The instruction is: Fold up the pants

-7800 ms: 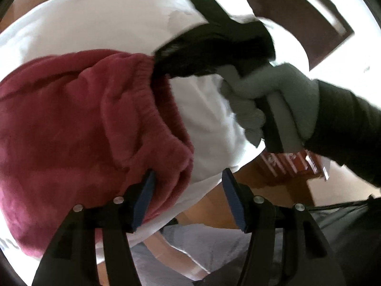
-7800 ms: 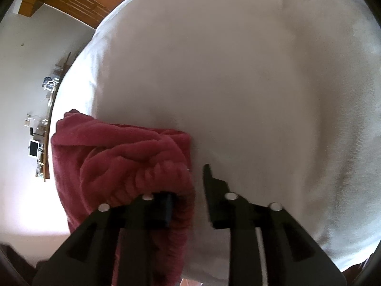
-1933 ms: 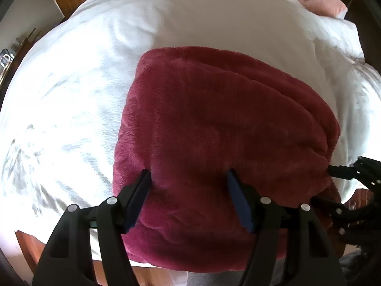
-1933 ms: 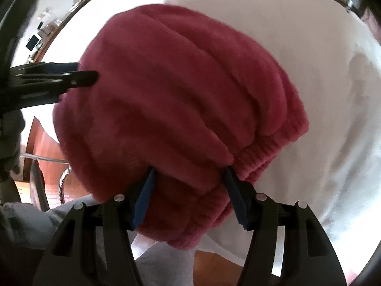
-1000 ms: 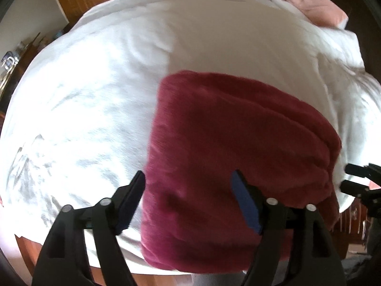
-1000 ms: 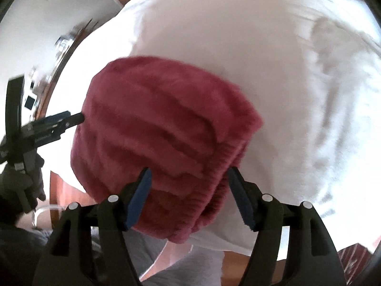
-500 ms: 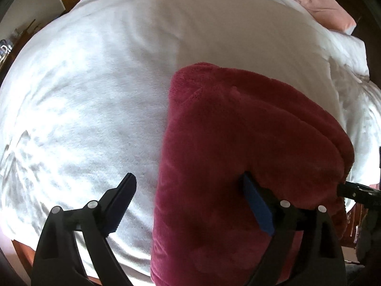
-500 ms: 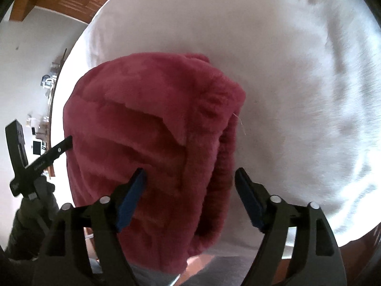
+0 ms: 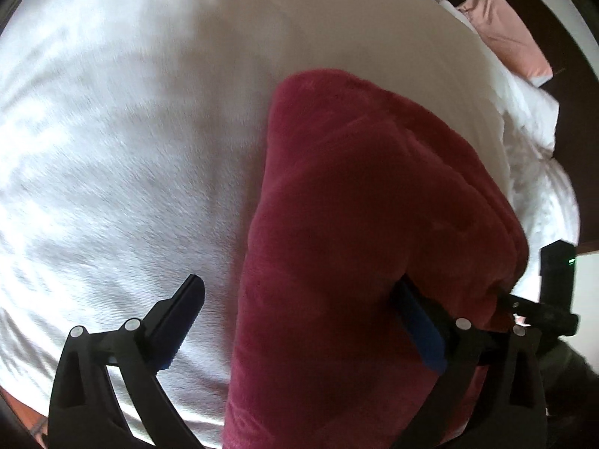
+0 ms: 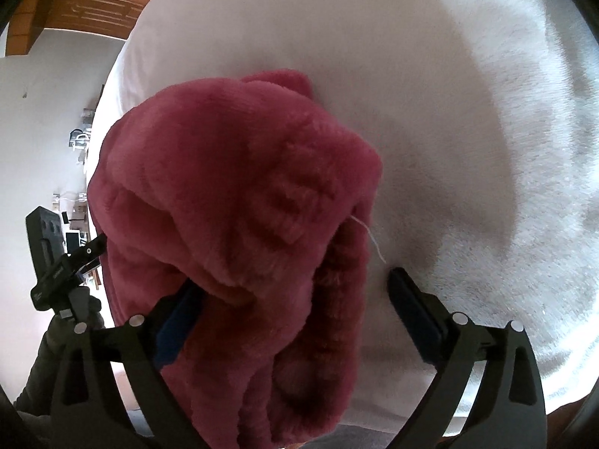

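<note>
lying on: white bed cover [image 9: 123, 142], pants [image 9: 359, 224] folded into a thick dark red fleece bundle
pants place: near edge of the bed, bundle running from the near edge inward; left half of the cover bare in the left wrist view
pants look: plush, several stacked layers; ribbed waistband [image 10: 295, 205] faces the right wrist camera, loose white thread [image 10: 370, 237] hanging off it
left gripper [image 9: 299, 321]: jaws wide apart, straddling the bundle's left long edge; left finger [image 9: 179, 318] over bare cover just beside the pants, right finger [image 9: 419, 329] with blue pad tucked against or under the upper fold, tip hidden by fleece
left grip: fingers not pressed together on fabric; cannot tell if the right pad bears weight
right gripper [image 10: 295, 310]: jaws wide, around the waistband end; left finger [image 10: 179, 314] with blue pad buried under the top fold, right finger [image 10: 411, 310] over bare cover beside the pants, apart from the fabric
other gripper seen: left tool shows at the left edge of the right wrist view, gloved hand [image 10: 75, 299] on it; right tool shows at the right edge of the left wrist view, at the bundle's far end
far corner: pink pillow [image 9: 505, 37] at the bed's upper right
blur: left wrist view smeared, cover texture streaked
</note>
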A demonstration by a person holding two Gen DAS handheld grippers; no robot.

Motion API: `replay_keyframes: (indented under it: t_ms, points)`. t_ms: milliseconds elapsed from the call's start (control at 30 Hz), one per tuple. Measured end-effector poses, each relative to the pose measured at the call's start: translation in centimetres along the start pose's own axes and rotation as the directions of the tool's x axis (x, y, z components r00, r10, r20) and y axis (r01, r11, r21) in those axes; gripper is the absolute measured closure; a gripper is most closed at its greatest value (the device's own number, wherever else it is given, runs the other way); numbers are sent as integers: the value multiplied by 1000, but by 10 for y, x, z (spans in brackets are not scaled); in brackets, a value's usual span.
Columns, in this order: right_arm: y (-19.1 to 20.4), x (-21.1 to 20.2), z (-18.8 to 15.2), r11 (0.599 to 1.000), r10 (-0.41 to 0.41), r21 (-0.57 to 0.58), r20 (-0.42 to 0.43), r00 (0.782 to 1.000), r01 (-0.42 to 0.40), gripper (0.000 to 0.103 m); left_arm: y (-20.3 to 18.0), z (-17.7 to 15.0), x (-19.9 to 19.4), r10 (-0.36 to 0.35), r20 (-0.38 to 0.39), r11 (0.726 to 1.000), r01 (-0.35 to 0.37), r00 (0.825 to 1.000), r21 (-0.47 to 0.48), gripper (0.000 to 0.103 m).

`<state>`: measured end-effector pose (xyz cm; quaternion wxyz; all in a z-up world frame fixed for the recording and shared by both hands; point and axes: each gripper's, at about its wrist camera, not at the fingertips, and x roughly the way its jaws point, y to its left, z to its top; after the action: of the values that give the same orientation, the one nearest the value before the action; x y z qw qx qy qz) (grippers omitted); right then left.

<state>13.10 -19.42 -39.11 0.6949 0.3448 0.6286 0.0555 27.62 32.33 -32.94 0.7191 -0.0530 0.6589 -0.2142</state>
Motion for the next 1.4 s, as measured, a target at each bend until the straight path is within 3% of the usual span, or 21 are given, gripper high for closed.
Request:
replay_keyframes:
  t_ms: [233, 400, 467, 633, 700, 1067, 1400]
  points:
    - [-1, 8, 5, 1000, -10, 14, -16, 1000, 10, 2, 24, -3, 14, -144, -53, 983, 137, 988, -123, 5]
    - [0, 5, 1, 1000, -10, 15, -19, 1000, 11, 3, 32, -4, 16, -195, -59, 968, 182, 979, -173, 5]
    - [2, 6, 3, 1000, 1, 14, -23, 1000, 0, 9, 33, -8, 17, -210, -58, 962, 196, 976, -192, 5]
    - [5, -3, 0, 999, 49, -12, -39, 998, -50, 38, 32, -11, 16, -264, -58, 943, 245, 963, -226, 10]
    - [6, -5, 0, 999, 44, -22, -43, 998, -45, 41, 34, -10, 16, -290, -58, 931, 268, 955, -248, 14]
    - [12, -30, -8, 997, 53, -53, -27, 998, -54, 54, 30, -21, -16, -273, -5, 933, 263, 962, -246, 40]
    - [32, -77, -5, 988, 115, -110, 47, 992, -109, 56, 13, -19, -53, -262, 89, 939, 275, 961, -206, 46]
